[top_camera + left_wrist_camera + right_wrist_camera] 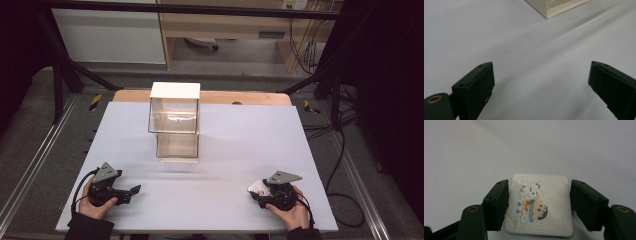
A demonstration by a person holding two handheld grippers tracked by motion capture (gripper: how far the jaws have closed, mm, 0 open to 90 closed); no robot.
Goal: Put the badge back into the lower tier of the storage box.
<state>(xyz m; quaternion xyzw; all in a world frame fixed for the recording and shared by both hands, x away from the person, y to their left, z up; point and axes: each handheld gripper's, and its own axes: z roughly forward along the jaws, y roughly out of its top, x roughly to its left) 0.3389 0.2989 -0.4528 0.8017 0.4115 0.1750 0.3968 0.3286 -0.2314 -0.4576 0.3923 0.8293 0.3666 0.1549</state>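
Right gripper (540, 202) clamps square white coaster (540, 207) flat, no long axis, cartoon's head toward right jaw. Left gripper (541, 85) wide open, empty.

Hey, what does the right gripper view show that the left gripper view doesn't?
Right gripper view: the right gripper has its jaws against both sides of a white square tile printed with a cartoon child and dog. Left gripper view: the left gripper with jaws wide apart on nothing, and a cream corner of the clear cabinet. Both show black jaws above the pale table cover.
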